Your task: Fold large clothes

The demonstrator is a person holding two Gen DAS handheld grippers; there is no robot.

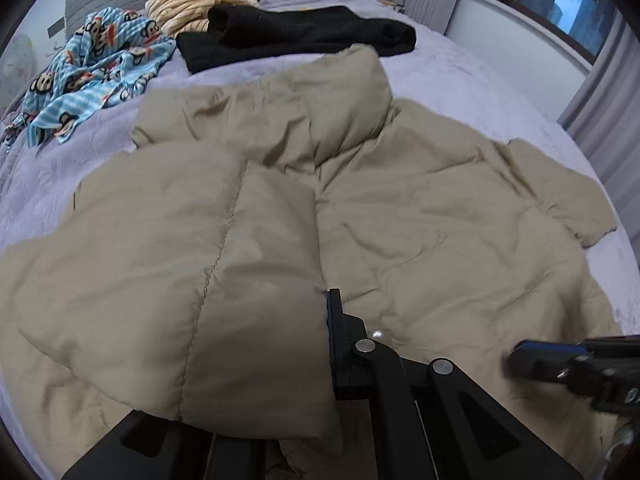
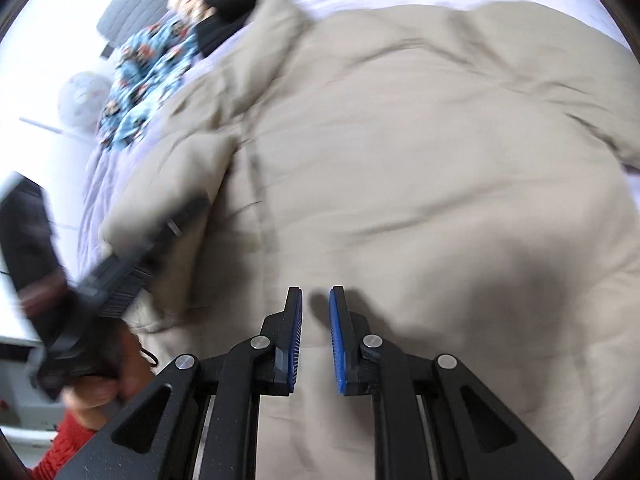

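- Left gripper (image 1: 326, 320) pinches a folded flap of the beige puffer jacket (image 1: 420, 208), jaws pressed together on the fabric.
- Right gripper (image 2: 316, 320) hangs over the jacket, jaws slightly apart, nothing between them.
- Jacket lies spread on the lavender bedspread (image 1: 460, 76).

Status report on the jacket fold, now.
Left gripper shut on jacket sleeve, sleeve folded across the beige jacket. Right gripper slightly open, empty, over the jacket. Black garment beyond the collar, not in the way.
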